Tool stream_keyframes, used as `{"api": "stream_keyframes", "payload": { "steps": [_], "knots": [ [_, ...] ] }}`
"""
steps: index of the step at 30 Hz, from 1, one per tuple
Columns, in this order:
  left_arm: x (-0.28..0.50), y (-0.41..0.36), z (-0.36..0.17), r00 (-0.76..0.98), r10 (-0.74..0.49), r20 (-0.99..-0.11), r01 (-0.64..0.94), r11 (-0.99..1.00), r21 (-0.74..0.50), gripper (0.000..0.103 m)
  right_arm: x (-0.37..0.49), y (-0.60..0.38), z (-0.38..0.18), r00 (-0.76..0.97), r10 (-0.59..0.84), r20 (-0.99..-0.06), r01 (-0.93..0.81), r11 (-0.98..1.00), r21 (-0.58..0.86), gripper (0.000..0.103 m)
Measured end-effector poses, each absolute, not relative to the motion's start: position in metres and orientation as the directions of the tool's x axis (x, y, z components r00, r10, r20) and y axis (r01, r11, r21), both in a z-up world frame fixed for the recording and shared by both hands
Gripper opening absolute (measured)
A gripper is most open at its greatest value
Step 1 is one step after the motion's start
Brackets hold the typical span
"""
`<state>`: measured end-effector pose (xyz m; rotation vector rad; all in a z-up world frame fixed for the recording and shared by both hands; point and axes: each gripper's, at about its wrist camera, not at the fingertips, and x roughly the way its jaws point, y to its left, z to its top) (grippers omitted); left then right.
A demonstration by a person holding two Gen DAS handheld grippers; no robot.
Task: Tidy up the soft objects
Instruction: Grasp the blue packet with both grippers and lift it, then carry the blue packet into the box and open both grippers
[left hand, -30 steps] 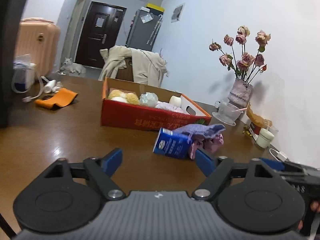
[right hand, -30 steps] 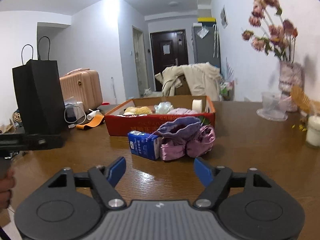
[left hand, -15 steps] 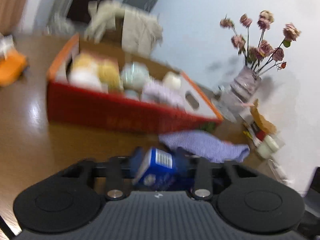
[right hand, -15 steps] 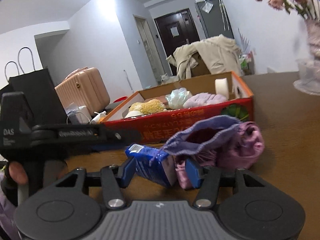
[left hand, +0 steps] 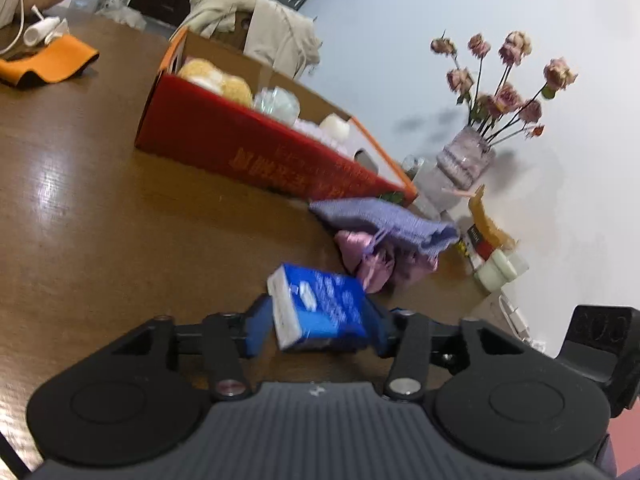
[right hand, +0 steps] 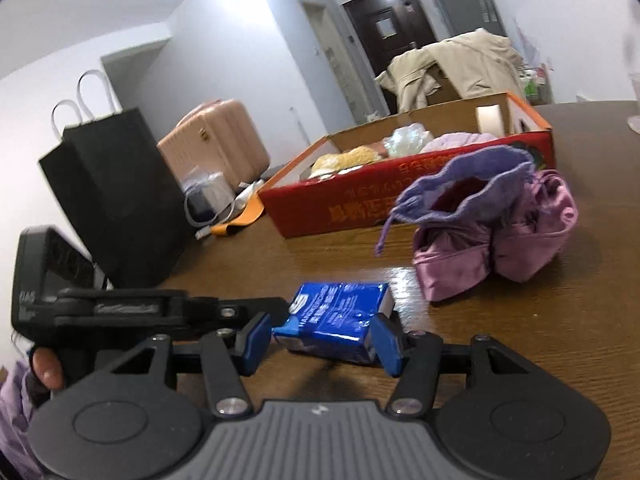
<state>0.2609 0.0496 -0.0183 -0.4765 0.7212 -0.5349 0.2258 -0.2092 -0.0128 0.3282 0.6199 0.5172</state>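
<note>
A blue tissue pack point(left hand: 320, 312) sits tilted between the pads of my left gripper point(left hand: 316, 326); the pads touch its sides while the jaws are opening. From the other side my right gripper point(right hand: 320, 340) is shut on the same tissue pack point(right hand: 340, 320), one pad on each end. Just beyond lie a purple knitted pouch point(right hand: 472, 184) and a pink fabric pouch point(right hand: 500, 252), apart from the pack. Behind them stands the red cardboard box point(right hand: 360, 200) holding several soft items.
A black paper bag point(right hand: 112, 192) stands at the left of the brown table point(left hand: 80, 200). A vase of dried roses point(left hand: 464, 160) and small jars point(left hand: 500, 272) crowd the wall side. An orange cloth point(left hand: 48, 64) lies far left. A hand point(right hand: 44, 368) grips the left tool.
Both grippers came down and forward onto the tissue pack and closed around it. The pack now sits nearer the cameras, away from the pouches.
</note>
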Motion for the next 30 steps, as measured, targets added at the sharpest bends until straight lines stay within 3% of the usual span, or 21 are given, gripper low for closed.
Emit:
{"api": "stream_keyframes", "payload": {
  "steps": [3,6,7,14,19,25,30],
  "knots": [
    [0.27,0.046,-0.021,0.629,-0.586,-0.511,0.27,0.78,-0.564,0.051,0.235,-0.207,-0.016,0.707,0.51,-0.491,-0.319,0.848,0.423,0.053],
    [0.278,0.043,-0.031,0.596,-0.595,-0.539,0.244,0.774,-0.585,0.035,0.243,-0.201,-0.019,0.714,0.469,-0.52,-0.283,0.872,0.399,0.032],
    [0.278,0.043,-0.033,0.591,-0.603,-0.535,0.241,0.766,-0.596,0.035,0.245,-0.2,-0.021,0.71,0.466,-0.528,-0.272,0.873,0.405,0.029],
    [0.269,0.046,-0.039,0.618,-0.593,-0.516,0.201,0.754,-0.625,0.028,0.244,-0.212,-0.034,0.699,0.499,-0.513,-0.228,0.835,0.501,0.025],
    [0.244,0.039,-0.031,0.642,-0.568,-0.515,0.199,0.772,-0.604,0.025,0.225,-0.205,-0.025,0.724,0.453,-0.521,-0.24,0.873,0.426,0.018],
    [0.213,0.032,0.017,0.713,-0.571,-0.408,0.276,0.763,-0.585,0.025,0.193,-0.216,0.022,0.784,0.47,-0.406,-0.325,0.867,0.377,0.018],
    [0.255,0.008,0.073,0.748,-0.587,-0.309,0.353,0.747,-0.563,0.024,0.224,-0.243,0.08,0.836,0.469,-0.286,-0.367,0.864,0.345,0.017]
  ]
}}
